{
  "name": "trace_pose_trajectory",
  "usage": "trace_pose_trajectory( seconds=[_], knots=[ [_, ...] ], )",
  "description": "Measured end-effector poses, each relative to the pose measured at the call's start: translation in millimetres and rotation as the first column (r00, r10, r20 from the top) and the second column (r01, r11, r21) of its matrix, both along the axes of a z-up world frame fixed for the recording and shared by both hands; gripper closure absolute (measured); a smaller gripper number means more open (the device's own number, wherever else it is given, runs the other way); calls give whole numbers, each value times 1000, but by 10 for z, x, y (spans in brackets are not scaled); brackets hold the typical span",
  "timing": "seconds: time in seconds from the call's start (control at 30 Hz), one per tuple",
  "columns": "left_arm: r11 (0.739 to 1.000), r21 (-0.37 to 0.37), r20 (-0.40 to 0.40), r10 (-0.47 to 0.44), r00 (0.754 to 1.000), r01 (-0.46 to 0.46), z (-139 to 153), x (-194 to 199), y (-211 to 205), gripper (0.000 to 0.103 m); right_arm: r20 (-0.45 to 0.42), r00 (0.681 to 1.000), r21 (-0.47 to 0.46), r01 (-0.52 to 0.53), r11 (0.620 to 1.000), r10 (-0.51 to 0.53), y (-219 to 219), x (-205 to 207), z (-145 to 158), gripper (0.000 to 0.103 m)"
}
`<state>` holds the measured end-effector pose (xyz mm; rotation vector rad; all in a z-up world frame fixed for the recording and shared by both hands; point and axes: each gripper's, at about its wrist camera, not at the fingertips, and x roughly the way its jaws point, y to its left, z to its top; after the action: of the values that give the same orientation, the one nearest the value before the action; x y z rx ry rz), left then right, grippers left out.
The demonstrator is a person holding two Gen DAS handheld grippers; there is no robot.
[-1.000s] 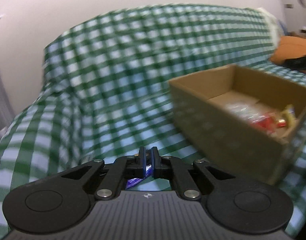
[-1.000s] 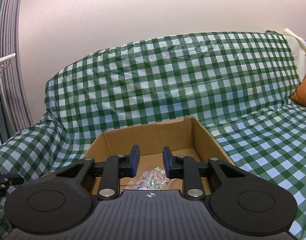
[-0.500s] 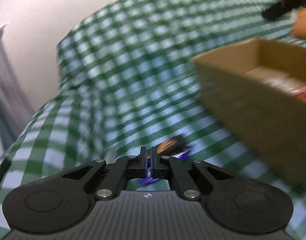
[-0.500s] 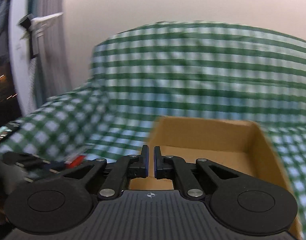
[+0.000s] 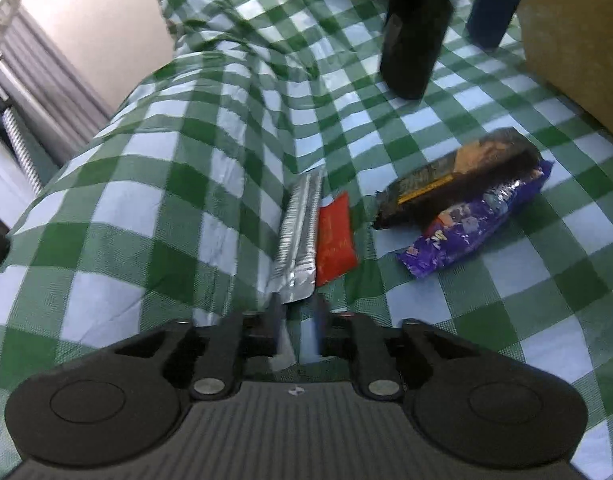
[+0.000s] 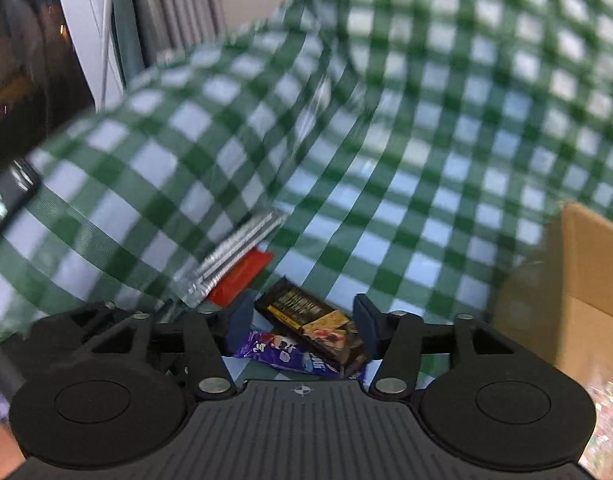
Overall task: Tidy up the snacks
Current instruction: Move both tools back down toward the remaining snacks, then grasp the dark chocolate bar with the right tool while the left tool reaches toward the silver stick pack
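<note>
You're between pickups: your right gripper [image 6: 302, 322], jaws opening, frames the dark brown-and-gold snack bar [image 6: 312, 326]; your left gripper [image 5: 297, 330], jaws opening, faces the silver foil packet [image 5: 300, 236] at 12 o'clock. Descend, close.

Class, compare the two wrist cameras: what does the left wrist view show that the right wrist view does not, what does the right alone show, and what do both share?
Only the left wrist view shows the left gripper, jaws opening at the silver packet's near end, and the right gripper's fingers from in front.

Only the right wrist view shows the box's open top and a dark window.

Both show the silver packet, red packet, dark bar, purple packet and checked cloth.
</note>
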<state>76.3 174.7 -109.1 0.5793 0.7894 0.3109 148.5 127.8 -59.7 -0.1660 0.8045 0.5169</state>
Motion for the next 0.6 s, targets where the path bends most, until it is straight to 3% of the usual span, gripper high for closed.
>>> trace_pose_trajectory(
  seconds=[0.03, 0.07, 0.23, 0.3, 0.37, 0.5, 0.57, 0.6],
  knots=[
    [1000, 14, 5, -6, 1000, 6, -10, 5, 2, 61, -11, 1000, -21, -4, 1000, 4, 63, 60, -65, 36],
    [1000, 20, 9, -14, 1000, 14, -18, 20, 18, 59, -23, 1000, -43, -10, 999, 9, 120, 113, -127, 30],
    [999, 13, -9, -29, 1000, 29, -68, 84, 92, 59, -89, 996, -119, -13, 993, 2, 268, 372, -430, 29],
    [999, 11, -6, -31, 1000, 31, -89, 150, 109, 64, -117, 993, -143, -15, 990, -2, 253, 447, -537, 29],
    [1000, -2, -16, -21, 1000, 21, -93, 187, 150, 85, -138, 990, -168, -20, 986, -3, 250, 497, -643, 28],
    [999, -31, -26, -25, 999, 24, -93, 223, 187, 98, -142, 990, -203, -48, 978, 20, 299, 481, -756, 30],
    [998, -56, -5, -19, 1000, 19, -29, 189, 218, 102, -116, 993, -225, -54, 973, 28, 315, 440, -767, 57],
    [998, -65, 7, -14, 1000, 14, 1, 174, 239, 102, -111, 994, -226, -47, 973, 22, 301, 427, -757, 60]
  ],
)
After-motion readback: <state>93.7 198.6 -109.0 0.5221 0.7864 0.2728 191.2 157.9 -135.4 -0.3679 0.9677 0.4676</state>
